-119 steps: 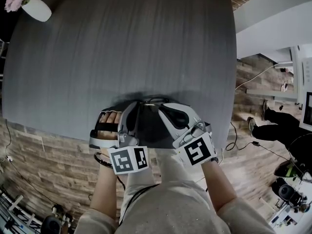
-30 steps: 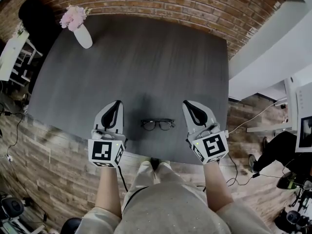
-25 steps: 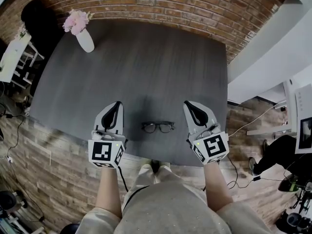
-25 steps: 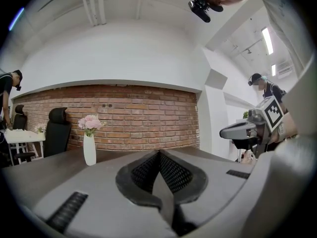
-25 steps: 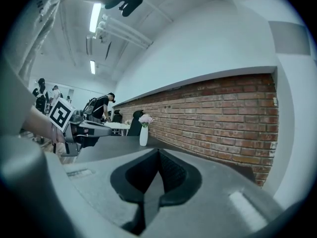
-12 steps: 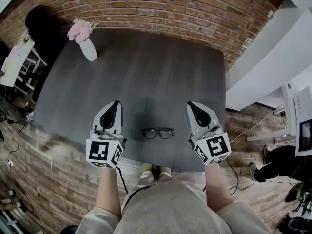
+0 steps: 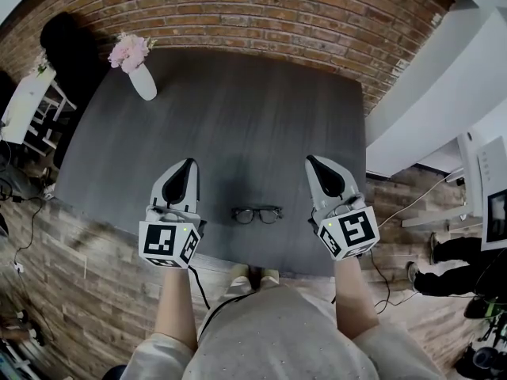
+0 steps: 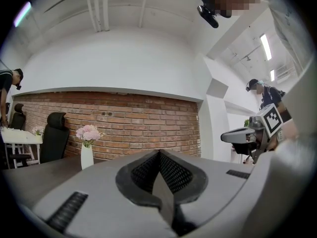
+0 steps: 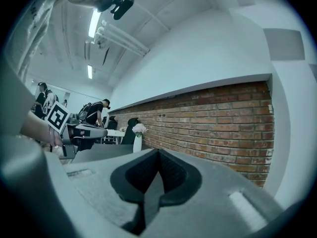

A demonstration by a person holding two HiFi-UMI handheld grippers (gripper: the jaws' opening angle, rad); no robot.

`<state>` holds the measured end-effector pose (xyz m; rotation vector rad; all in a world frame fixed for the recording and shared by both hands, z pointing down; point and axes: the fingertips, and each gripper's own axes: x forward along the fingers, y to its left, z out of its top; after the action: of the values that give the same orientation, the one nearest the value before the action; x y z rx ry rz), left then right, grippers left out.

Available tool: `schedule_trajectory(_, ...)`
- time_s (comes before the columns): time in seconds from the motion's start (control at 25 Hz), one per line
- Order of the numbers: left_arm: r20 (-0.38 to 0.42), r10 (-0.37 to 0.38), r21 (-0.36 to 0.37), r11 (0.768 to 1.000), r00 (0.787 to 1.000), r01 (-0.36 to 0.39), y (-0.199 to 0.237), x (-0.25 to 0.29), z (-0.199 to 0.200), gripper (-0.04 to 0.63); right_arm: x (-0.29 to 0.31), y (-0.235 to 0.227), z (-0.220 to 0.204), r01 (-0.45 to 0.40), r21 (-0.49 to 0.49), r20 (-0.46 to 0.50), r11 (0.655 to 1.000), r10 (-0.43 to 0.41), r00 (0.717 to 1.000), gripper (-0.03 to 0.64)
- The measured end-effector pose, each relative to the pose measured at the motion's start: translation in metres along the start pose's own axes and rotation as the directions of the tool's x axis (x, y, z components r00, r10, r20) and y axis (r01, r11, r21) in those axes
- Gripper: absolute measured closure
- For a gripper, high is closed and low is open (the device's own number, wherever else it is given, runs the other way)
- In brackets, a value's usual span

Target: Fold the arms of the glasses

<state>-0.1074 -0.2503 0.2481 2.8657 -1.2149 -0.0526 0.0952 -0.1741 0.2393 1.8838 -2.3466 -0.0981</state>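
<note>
Since the earliest frame, where both tools were bunched together over the near edge of the surface point(image 7: 253, 109), I have drawn them apart and lifted them a little, and the glasses lie uncovered between them. Left to right: a white vase of pink flowers point(image 7: 141, 77) stands at the far left corner, well apart from the work and out of any sweep path. The left tongs point(image 7: 188, 165) are pressed together with nothing between them, held level above the surface and pointing at the brick wall point(image 7: 261, 6). The glasses point(image 7: 257, 214) rest near the front edge, lenses side by side, touched by neither tool; no arm shows sticking out from the frame, so I judge both arms to be folded in, though the view is too small to confirm. The right tongs point(image 7: 311, 160) are likewise pressed together and empty, level, mirroring the left. I read this symmetrical parked posture as a stand-off that keeps the glasses in clear sight for inspection.
</note>
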Motion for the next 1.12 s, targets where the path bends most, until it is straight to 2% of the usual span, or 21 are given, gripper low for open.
schedule_trajectory(1.12, -0.011, -0.022, -0.017, 1.0, 1.0, 0.022, -0.005, 0.01, -0.01, 0.597, 0.006, -0.003, -0.009, -0.01, 0.006, -0.018, 1.0, 0.01, 1.0, 0.617)
